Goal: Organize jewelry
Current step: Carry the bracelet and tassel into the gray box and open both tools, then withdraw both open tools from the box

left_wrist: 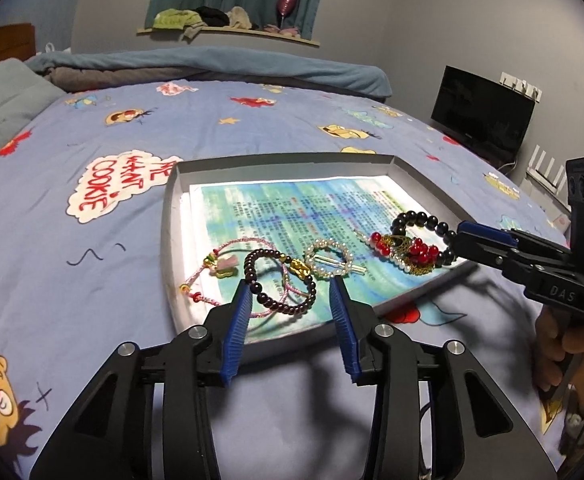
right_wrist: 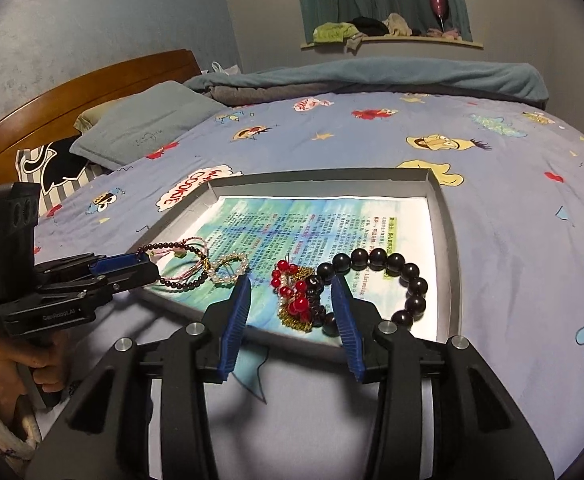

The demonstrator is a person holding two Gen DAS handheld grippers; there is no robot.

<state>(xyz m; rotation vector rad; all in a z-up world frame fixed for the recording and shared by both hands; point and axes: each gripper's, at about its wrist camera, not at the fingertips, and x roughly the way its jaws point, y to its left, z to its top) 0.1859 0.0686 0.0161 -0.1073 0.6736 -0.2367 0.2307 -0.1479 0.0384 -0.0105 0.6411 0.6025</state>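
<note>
A shallow grey tray (left_wrist: 171, 208) (right_wrist: 448, 240) lined with printed paper lies on the bed. In it lie a pink cord bracelet (left_wrist: 215, 264), a dark garnet bead bracelet (left_wrist: 279, 284) (right_wrist: 179, 282), a pearl ring brooch (left_wrist: 330, 260) (right_wrist: 229, 268), a red-bead gold ornament (left_wrist: 412, 254) (right_wrist: 296, 296) and a large black bead bracelet (left_wrist: 432, 224) (right_wrist: 396, 276). My left gripper (left_wrist: 292, 292) (right_wrist: 147, 266) is open, its jaws on either side of the garnet bracelet. My right gripper (right_wrist: 292, 292) (left_wrist: 458, 240) is open around the red ornament and the black beads.
The tray sits on a blue cartoon-print bedsheet (left_wrist: 91, 240) (right_wrist: 532, 200). A folded blanket (left_wrist: 211, 64) and pillows (right_wrist: 143, 128) lie at the far side, with a wooden headboard (right_wrist: 71, 92). A black monitor (left_wrist: 484, 116) stands at the right.
</note>
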